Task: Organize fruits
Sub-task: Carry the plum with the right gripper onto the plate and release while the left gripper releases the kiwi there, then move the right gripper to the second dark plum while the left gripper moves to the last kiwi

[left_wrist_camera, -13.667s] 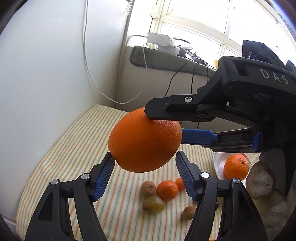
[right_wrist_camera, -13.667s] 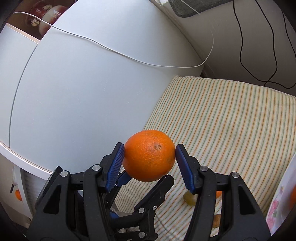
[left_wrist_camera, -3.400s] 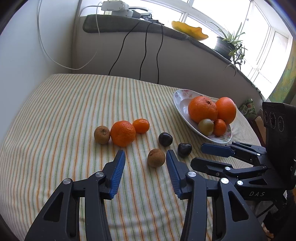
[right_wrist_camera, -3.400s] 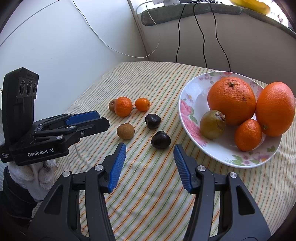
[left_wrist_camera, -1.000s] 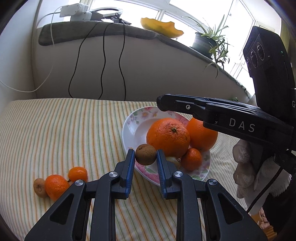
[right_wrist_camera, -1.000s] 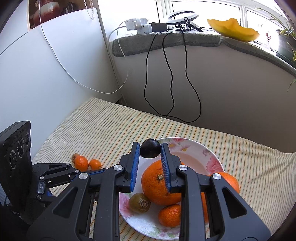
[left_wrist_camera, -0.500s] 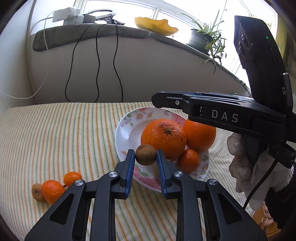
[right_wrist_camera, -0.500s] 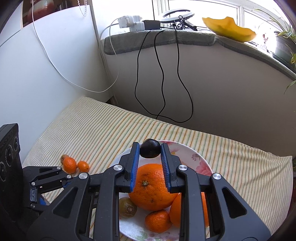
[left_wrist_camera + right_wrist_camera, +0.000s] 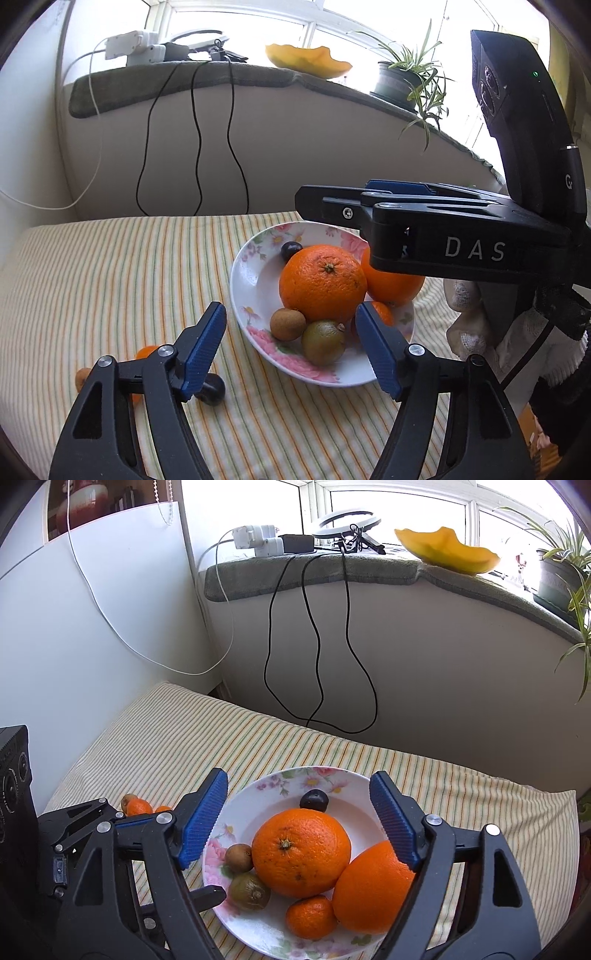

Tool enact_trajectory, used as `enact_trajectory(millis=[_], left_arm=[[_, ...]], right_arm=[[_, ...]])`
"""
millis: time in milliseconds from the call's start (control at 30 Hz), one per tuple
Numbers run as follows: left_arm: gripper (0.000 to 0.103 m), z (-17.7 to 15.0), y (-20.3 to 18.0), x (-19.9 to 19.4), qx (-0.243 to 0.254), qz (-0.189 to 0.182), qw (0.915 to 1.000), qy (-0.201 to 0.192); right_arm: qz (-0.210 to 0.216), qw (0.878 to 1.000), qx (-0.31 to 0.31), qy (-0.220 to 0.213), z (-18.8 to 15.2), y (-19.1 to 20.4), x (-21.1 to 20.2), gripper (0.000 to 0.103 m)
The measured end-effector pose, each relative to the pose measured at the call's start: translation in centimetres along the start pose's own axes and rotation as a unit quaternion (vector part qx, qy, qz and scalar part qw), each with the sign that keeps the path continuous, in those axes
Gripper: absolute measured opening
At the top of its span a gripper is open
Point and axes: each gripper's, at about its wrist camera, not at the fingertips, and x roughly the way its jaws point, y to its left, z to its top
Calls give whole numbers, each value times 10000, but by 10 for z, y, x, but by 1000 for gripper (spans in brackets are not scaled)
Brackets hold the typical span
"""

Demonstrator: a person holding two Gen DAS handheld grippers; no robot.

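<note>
A flowered white plate (image 9: 240, 266) (image 9: 258, 790) on the striped cloth holds two large oranges (image 9: 323, 282) (image 9: 301, 853), a mandarin (image 9: 312, 915), a greenish kiwi (image 9: 323, 341), a brown kiwi (image 9: 287, 325) (image 9: 239, 857) and a dark plum (image 9: 291, 250) (image 9: 314, 800). My left gripper (image 9: 291, 347) hangs over the plate's near edge, its jaws opening, with nothing pressed between the pads. Above the plate's middle my right gripper (image 9: 299, 819) (image 9: 332, 195) is opening too, and it holds nothing. Both released fruits lie in the plate.
On the cloth left of the plate lie another dark plum (image 9: 210, 393), two mandarins (image 9: 138, 806) and a small brown fruit (image 9: 82, 377). Black cables (image 9: 314, 657) hang down the back wall under a cluttered sill. A gloved hand (image 9: 472, 317) holds the right gripper.
Both grippers went from shut to wide. The brown kiwi left the left pads and the dark plum left the right pads; both now rest in the plate.
</note>
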Motion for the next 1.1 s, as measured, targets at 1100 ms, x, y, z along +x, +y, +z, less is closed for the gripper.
enact_trajectory(millis=[1100], left_arm=[[77, -12, 5, -34, -46, 248, 9995, -168]], right_arm=[[109, 9997, 42, -229, -6, 14, -41, 89]])
